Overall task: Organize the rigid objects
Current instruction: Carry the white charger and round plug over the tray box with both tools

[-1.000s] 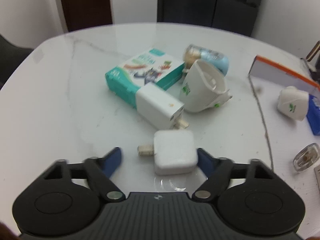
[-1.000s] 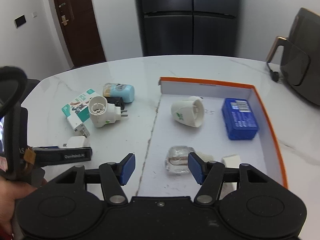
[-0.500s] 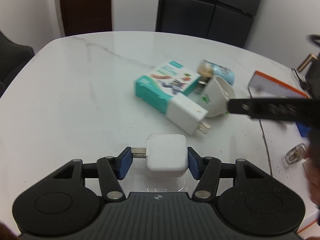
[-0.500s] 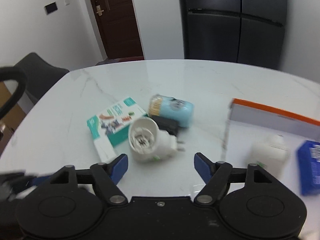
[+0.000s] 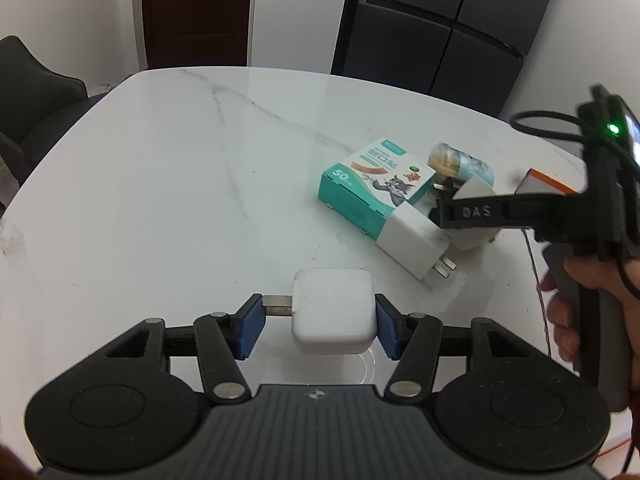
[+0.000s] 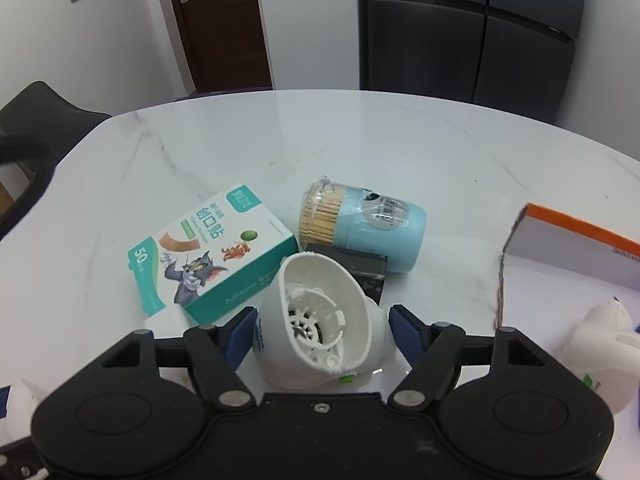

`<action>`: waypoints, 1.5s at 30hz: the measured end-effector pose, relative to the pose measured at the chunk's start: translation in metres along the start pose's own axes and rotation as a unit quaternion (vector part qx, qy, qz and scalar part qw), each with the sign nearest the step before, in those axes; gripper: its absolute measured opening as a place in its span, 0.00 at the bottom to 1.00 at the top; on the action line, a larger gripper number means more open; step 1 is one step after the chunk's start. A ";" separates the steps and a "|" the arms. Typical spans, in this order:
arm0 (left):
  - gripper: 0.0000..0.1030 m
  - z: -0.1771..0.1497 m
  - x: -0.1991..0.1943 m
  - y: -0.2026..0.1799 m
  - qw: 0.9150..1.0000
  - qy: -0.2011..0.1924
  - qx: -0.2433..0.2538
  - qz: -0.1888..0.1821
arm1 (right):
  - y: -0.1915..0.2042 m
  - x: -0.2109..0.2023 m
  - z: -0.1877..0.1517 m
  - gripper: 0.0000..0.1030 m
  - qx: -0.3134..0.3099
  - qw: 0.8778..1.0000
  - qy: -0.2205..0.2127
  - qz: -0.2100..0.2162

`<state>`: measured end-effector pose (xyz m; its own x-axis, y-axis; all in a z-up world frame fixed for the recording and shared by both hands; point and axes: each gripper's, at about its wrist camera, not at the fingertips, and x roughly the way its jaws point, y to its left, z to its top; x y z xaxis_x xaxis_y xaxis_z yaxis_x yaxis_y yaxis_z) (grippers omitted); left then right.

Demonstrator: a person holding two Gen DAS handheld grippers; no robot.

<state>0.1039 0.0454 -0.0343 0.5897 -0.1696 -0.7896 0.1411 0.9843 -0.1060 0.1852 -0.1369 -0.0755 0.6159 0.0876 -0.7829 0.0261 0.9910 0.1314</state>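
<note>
My left gripper (image 5: 316,322) is shut on a white square charger (image 5: 333,316), its prongs pointing left, lifted just above the marble table (image 5: 180,208). My right gripper (image 6: 320,328) is open, its blue pads on either side of a white cone-shaped plug-in device (image 6: 320,320), with a small gap on the right. Behind it lie a teal plaster box (image 6: 212,256), a blue toothpick jar (image 6: 364,232) and a black adapter (image 6: 360,270). In the left wrist view the right gripper (image 5: 472,212) reaches over that pile, beside a long white charger (image 5: 412,246).
An orange-rimmed white box (image 6: 576,232) stands at the right, holding another white cone device (image 6: 600,360). A dark chair (image 5: 28,92) is at the table's left edge. A black fridge (image 6: 472,32) and a brown door stand behind.
My left gripper closed on the square charger and lifted it. My right gripper swung left from the box to the pile and now straddles the cone device.
</note>
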 end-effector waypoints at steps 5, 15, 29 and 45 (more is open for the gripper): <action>0.56 0.005 -0.001 -0.001 1.000 -0.004 -0.004 -0.001 | 0.001 -0.031 -0.012 0.84 0.002 1.000 -0.015 -0.004; 0.56 0.009 -0.020 -0.027 1.000 -0.021 0.008 -0.016 | 0.004 -0.118 -0.039 0.84 0.000 0.999 -0.050 0.003; 0.56 0.007 -0.063 -0.066 0.999 -0.040 0.018 -0.011 | -0.016 -0.195 -0.079 0.84 0.010 0.998 -0.065 -0.009; 0.56 -0.004 -0.091 -0.104 0.997 -0.056 0.045 -0.033 | -0.042 -0.248 -0.103 0.84 0.041 0.994 -0.099 -0.021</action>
<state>0.0323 -0.0412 0.0461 0.6606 -0.2426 -0.7105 0.2497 0.9635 -0.0968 -0.0497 -0.1897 0.0506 0.7559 0.0157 -0.6545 0.1148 0.9811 0.1561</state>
